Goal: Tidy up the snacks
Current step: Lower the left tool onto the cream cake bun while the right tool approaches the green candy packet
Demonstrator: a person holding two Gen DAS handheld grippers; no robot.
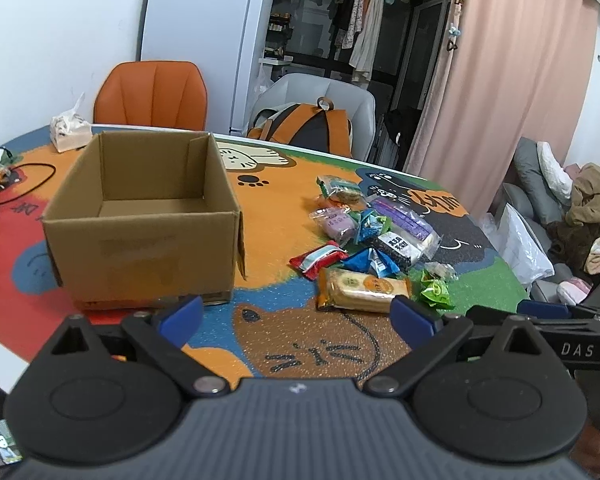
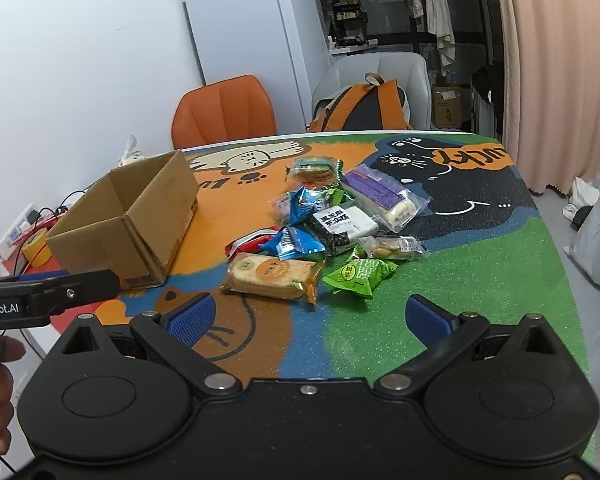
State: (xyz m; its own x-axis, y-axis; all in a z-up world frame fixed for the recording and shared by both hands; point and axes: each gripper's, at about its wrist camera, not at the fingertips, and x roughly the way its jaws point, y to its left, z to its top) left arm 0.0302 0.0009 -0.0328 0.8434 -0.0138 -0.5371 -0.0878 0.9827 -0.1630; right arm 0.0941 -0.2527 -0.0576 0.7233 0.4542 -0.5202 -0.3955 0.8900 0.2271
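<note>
An open, empty cardboard box (image 1: 144,216) stands on the colourful cartoon table mat (image 1: 276,216); it also shows in the right wrist view (image 2: 128,216). A pile of wrapped snacks lies to its right: an orange biscuit pack (image 1: 362,288) (image 2: 274,274) nearest, a green packet (image 2: 358,274), blue packets (image 1: 370,262), a red wrapper (image 1: 318,258), a black-and-white pack (image 2: 342,224) and a purple-labelled pack (image 2: 380,194). My left gripper (image 1: 298,314) is open and empty, just short of the biscuit pack. My right gripper (image 2: 308,316) is open and empty, near the biscuit pack and green packet.
An orange chair (image 1: 152,94) and a grey chair with an orange backpack (image 1: 308,126) stand behind the table. A tissue pack (image 1: 68,130) and cables (image 1: 16,184) lie at the far left. A yellow tape roll (image 2: 36,246) sits left of the box.
</note>
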